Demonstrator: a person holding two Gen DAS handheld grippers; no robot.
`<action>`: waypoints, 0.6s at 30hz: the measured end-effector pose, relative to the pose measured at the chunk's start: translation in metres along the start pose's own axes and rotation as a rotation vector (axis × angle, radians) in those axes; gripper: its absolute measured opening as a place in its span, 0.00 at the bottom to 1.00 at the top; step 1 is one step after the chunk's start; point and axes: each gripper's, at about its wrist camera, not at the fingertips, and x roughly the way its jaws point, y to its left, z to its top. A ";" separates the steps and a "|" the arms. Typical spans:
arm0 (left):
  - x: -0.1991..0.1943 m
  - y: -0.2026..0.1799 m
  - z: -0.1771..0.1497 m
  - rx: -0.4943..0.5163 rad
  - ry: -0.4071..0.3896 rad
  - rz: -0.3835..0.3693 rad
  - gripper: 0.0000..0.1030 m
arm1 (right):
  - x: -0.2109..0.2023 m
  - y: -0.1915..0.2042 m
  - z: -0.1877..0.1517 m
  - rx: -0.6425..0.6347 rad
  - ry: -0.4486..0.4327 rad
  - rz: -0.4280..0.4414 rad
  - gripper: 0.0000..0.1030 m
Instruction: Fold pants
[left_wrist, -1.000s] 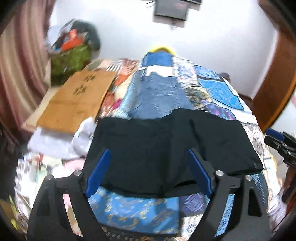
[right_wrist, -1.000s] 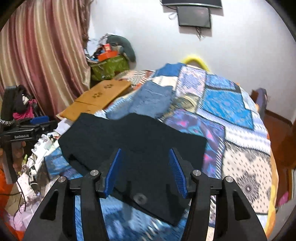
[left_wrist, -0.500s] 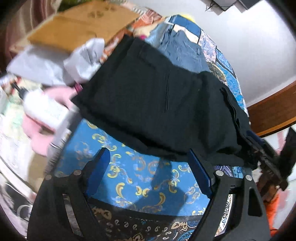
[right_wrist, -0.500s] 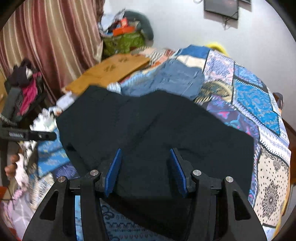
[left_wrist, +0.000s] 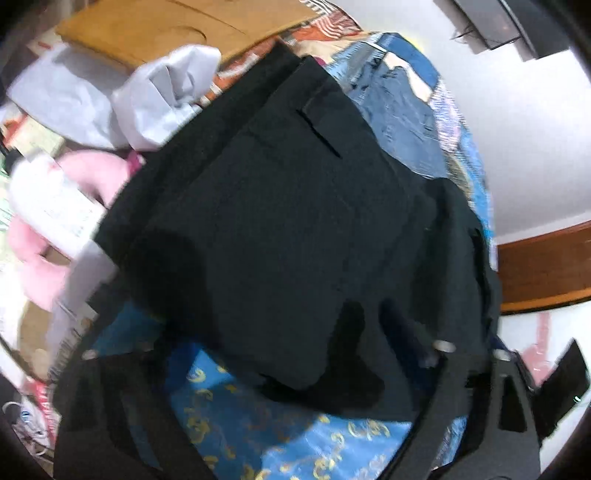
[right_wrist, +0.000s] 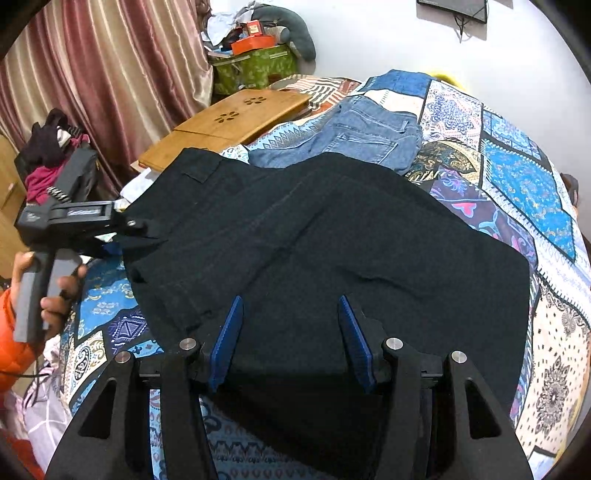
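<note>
black pants (right_wrist: 332, 236) spread flat near bed (right_wrist: 524, 177) front edge | left hand-held gripper (right_wrist: 136, 225) at pants' left edge, jaws just closing, grip cannot be told | right hand-held gripper (right_wrist: 291, 332) parted over cloth, gripping nothing

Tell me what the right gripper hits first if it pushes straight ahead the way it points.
Most likely the black fabric pants: the right gripper angles down with them spread directly beyond its open blue pads. Depth is unclear.
</note>
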 end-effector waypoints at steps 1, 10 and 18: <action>-0.003 -0.003 0.000 0.021 -0.023 0.070 0.51 | -0.001 0.000 0.000 0.002 -0.002 0.003 0.49; -0.033 -0.040 -0.010 0.202 -0.189 0.213 0.17 | -0.020 -0.011 -0.008 0.059 -0.051 -0.004 0.49; -0.097 -0.107 -0.011 0.346 -0.342 0.107 0.14 | -0.073 -0.064 -0.037 0.219 -0.137 -0.109 0.49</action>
